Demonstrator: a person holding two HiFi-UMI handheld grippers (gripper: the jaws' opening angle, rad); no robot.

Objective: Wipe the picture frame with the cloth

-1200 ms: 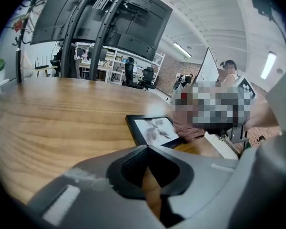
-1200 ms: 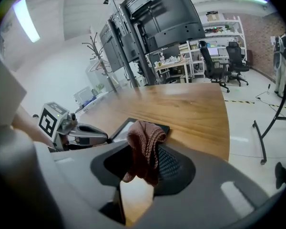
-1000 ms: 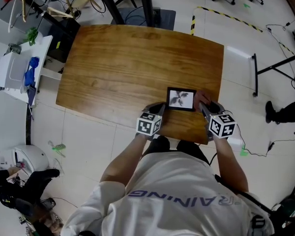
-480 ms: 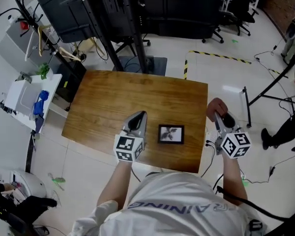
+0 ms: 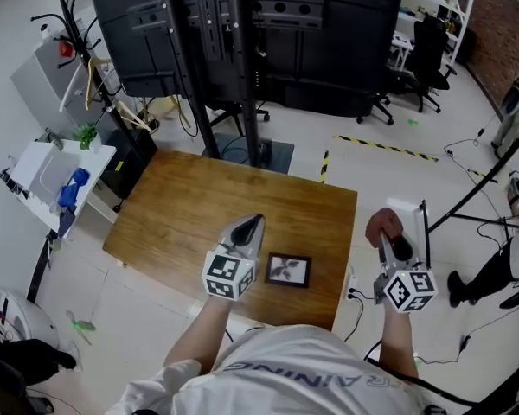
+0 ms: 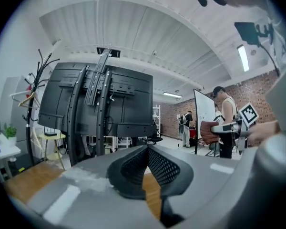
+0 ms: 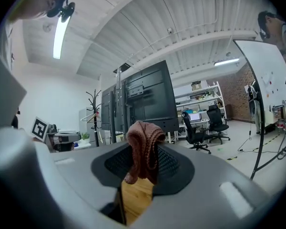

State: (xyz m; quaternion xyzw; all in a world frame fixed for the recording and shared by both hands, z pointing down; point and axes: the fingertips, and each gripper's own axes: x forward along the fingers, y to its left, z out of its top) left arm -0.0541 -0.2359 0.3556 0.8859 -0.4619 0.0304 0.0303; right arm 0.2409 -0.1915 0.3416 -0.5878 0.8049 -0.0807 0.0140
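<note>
On the table, near its front edge and right of centre, the frame lay flat, dark border, picture side up. Nothing touched it.

Left gripper sat just left of the frame in the head view, over the table and pointing away from the person. In its own view the left gripper had its jaws closed tip to tip with nothing between them; a strip of wood showed through the gap lower down.

Right gripper was well apart from the frame, out past the table's right edge and over the floor. The cloth, reddish-brown, was bunched at its tips. In the right gripper view the right gripper was clamped on the cloth, which stuck up above the jaws and drooped a bit below them.

Behind the table: big black screen on a stand. Coat rack and a white cart to the left. Striped floor tape and office chairs to the right rear. Another person at the right edge, partly cut off.
</note>
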